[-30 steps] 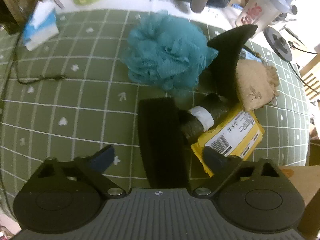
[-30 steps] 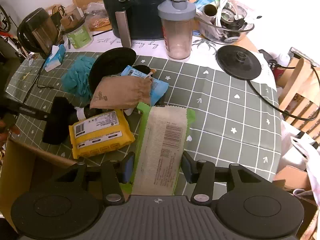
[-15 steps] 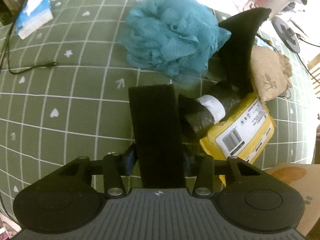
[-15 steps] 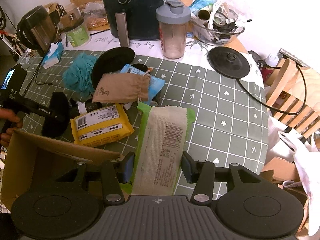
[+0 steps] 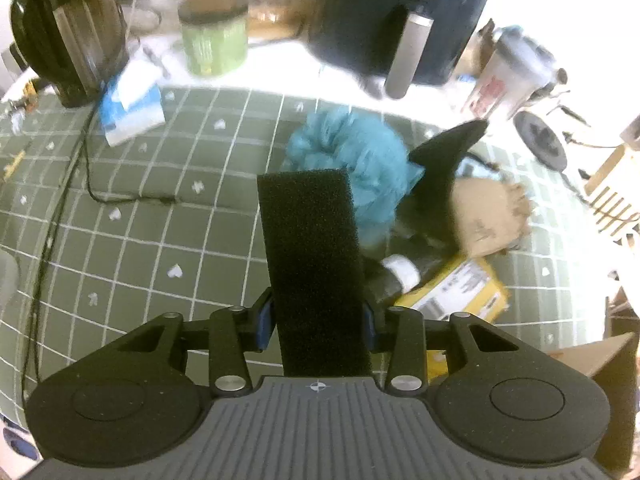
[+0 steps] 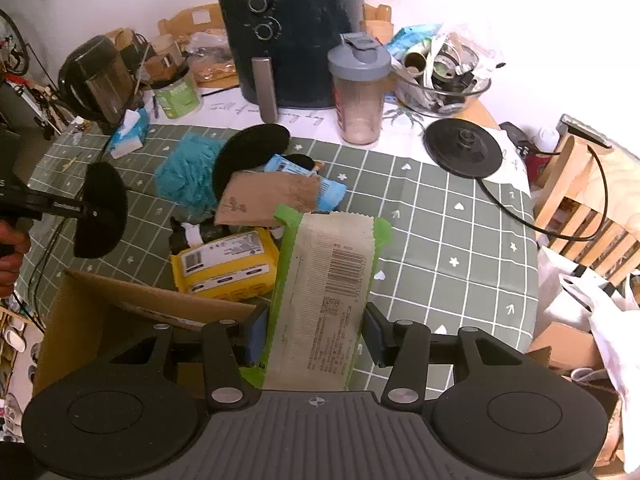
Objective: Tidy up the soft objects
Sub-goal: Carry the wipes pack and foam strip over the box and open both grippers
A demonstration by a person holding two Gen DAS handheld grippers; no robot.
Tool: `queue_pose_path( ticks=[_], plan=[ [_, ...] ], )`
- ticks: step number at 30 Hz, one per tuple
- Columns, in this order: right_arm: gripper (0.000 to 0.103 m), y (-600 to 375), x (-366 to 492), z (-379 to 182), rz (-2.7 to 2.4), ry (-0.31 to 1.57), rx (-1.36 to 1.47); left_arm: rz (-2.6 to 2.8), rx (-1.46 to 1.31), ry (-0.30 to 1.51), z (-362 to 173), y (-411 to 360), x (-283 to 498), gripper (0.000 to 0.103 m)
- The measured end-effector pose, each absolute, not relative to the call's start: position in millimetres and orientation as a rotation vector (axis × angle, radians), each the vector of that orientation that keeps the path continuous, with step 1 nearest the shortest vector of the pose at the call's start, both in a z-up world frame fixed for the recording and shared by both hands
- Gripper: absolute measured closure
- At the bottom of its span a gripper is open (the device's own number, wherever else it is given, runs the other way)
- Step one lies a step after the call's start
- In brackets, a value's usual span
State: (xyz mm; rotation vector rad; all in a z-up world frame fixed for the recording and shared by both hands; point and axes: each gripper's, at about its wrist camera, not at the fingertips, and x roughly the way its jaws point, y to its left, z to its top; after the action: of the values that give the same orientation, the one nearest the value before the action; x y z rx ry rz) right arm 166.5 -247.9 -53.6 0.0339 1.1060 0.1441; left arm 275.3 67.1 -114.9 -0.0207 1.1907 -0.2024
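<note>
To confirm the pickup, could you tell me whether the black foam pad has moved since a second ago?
Yes. The black foam pad, clamped in the left claw, has lifted off the green tablecloth.

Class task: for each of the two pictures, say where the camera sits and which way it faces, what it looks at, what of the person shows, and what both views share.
Left wrist: on the left gripper, facing forward and down at the table; it holds a black foam pad; no body shows.
Right wrist: on the right gripper, facing down across the table; it holds a green-edged packet; a hand shows at left.
Shared: teal bath pouf, yellow pack, air fryer.
</note>
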Motion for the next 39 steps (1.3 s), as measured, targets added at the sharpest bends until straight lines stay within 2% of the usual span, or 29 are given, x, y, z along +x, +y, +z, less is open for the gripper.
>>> queue_pose_path(
  ticks=[12,20,27,39],
  plan=[
    [0.051,-234.6,146.9,-38.9,0.218,1.076,0.079,-0.259,-0.059,1.044,-44.2,67.7,217.4,0.062],
    [0.051,-219.1,136.5,-39.9,0.276,1.086,0.093,-0.340,-0.081,1.024,-21.6,58.0,173.2,0.062],
    [0.051,-203.1,128.3,-54.2,0.310,1.129,0.103,-0.405,-0.105,1.060,-23.9,48.6,147.3,0.062],
    [0.051,-171.6,121.1,-81.8,0.333,1.241,0.046,-0.389,-0.077,1.200,-63.9,27.3,131.6,0.062]
  ],
)
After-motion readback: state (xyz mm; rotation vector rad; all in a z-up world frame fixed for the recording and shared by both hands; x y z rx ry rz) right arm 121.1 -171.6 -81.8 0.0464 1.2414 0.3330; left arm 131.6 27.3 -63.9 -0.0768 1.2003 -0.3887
